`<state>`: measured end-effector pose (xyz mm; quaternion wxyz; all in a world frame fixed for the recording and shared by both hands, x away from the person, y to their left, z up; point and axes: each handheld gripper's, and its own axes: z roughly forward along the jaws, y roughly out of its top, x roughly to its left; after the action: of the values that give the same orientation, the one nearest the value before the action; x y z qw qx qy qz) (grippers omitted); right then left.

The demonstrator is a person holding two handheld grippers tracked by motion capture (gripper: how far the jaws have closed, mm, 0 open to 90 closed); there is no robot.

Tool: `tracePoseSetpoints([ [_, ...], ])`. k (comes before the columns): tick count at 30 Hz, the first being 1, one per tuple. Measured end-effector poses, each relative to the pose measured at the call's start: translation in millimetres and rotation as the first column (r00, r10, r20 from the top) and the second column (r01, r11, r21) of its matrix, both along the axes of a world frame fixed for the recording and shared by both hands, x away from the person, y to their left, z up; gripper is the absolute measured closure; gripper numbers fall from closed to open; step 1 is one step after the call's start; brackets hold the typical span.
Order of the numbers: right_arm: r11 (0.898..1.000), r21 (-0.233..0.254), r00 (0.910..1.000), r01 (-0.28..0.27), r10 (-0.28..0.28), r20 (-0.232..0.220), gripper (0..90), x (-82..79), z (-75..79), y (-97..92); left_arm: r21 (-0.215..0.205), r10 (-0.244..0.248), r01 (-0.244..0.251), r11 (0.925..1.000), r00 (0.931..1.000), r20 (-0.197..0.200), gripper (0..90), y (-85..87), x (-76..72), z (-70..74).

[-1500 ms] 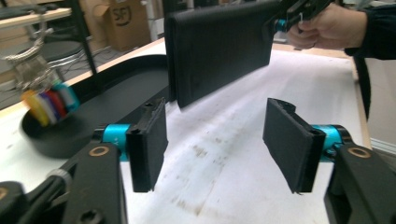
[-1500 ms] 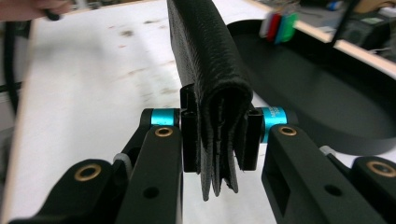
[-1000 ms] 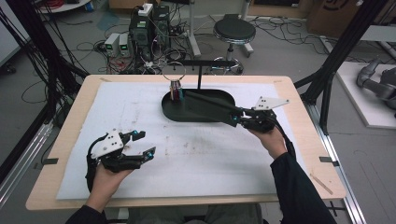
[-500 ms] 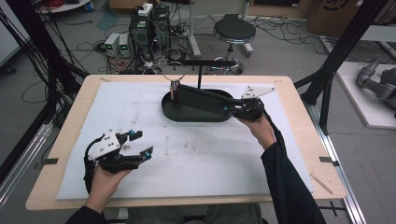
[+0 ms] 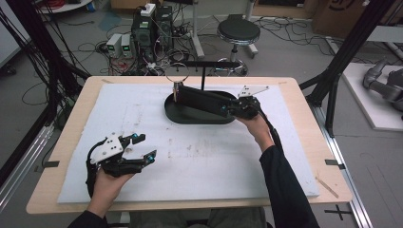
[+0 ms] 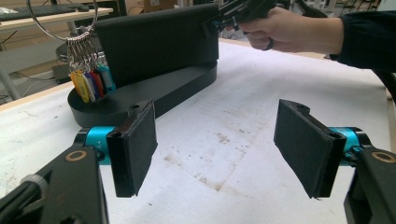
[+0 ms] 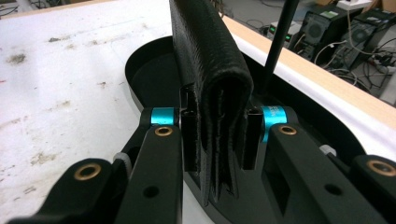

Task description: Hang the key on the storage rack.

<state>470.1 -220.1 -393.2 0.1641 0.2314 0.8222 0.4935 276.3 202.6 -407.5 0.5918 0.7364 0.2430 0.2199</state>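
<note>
Wallet [image 7: 210, 70]: clamped on edge between the pads of my right gripper [image 5: 233, 108], held over the black tray [image 5: 199, 117] beside the key ring [image 5: 177, 76]. My left gripper [image 5: 142, 148] rests on the table [image 5: 294, 142], jaws apart, holding nothing.

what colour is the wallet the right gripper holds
Black wallet, clamped in the right gripper; the right gripper view shows it best.

A light wooden table [image 5: 304, 92] is covered almost to its edges by a white, stained sheet [image 5: 209, 161]. On the far middle of the sheet a black oval tray [image 5: 190, 114] is set flat. A thin black post [image 5: 203, 78] is seen rising at the tray's far rim. Dark smudges are scattered over the sheet's near middle.
</note>
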Motion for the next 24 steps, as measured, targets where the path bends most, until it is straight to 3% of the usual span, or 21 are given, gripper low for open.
tracePoseSetpoints([
  [8,1.0,-0.012,0.9998,-0.019,0.019,0.0,76.3,10.6,-8.4,6.5,0.002,0.004,-0.004,1.0,1.0,-0.003,29.9,2.9,-1.8,-1.5],
  [24,1.0,-0.013,0.9992,0.022,-0.023,-0.033,74.8,22.9,-27.1,3.9,0.009,0.006,-0.006,0.9999,0.9999,-0.009,29.5,2.2,-1.9,-4.9],
])
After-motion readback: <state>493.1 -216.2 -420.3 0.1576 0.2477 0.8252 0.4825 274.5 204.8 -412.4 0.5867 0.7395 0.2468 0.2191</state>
